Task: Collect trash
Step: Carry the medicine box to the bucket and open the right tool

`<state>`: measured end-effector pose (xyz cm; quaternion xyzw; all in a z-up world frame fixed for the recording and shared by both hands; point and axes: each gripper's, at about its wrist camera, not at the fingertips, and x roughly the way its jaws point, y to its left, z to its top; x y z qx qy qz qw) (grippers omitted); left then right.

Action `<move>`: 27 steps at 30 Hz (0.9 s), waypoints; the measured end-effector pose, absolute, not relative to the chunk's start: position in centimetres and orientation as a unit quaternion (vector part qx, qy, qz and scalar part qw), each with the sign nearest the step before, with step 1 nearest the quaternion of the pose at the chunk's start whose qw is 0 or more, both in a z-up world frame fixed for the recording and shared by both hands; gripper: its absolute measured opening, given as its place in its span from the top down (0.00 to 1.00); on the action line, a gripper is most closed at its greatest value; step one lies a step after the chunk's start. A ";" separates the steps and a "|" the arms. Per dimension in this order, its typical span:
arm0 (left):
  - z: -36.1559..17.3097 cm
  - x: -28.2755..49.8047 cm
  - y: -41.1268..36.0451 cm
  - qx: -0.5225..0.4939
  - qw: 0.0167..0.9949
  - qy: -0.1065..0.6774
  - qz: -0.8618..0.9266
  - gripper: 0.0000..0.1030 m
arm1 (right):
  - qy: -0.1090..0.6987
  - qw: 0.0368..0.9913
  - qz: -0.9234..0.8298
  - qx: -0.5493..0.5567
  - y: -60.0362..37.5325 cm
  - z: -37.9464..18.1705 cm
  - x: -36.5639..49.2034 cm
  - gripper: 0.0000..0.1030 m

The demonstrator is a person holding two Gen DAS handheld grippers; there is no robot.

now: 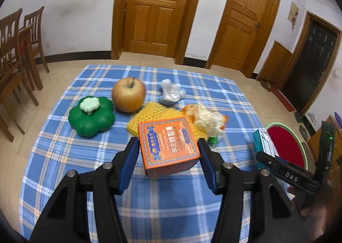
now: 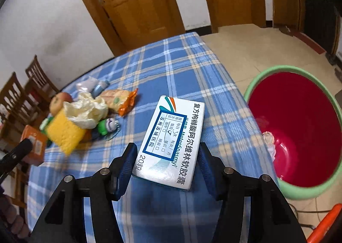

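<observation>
My left gripper (image 1: 168,144) is shut on an orange carton (image 1: 168,146), its blue pads pressed to the carton's two sides just above the blue plaid tablecloth (image 1: 85,157). My right gripper (image 2: 166,146) is shut on a white medicine box (image 2: 171,136) with blue print, near the table's right edge. In the left wrist view that box (image 1: 261,142) shows at the right in the other gripper. A red bin with a green rim (image 2: 275,69) stands on the floor right of the table, with a crumpled scrap (image 2: 269,140) inside.
On the cloth lie a yellow foam net (image 1: 149,114), a crumpled white wad (image 1: 207,119), an orange snack wrapper (image 2: 119,99), a clear plastic wrap (image 1: 171,93), an apple (image 1: 128,94) and a green clover-shaped container (image 1: 92,115). Wooden chairs (image 1: 12,61) stand at the left.
</observation>
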<state>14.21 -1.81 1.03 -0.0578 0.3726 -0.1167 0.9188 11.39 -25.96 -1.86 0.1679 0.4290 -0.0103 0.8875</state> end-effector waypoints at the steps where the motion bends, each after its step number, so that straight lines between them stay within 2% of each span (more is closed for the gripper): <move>1: 1.3 14.0 -2.2 -0.056 0.919 0.372 -0.122 0.46 | 0.425 0.889 -0.010 0.170 -26.3 -1.5 10.8 0.43; 12: 2.7 12.1 -8.6 -0.040 0.902 0.380 -0.202 0.46 | 0.377 0.902 -0.049 0.202 -32.0 2.0 4.2 0.43; 27: 2.4 11.8 -21.4 0.027 0.871 0.388 -0.301 0.46 | 0.378 0.880 -0.128 0.257 -41.7 -0.6 2.0 0.40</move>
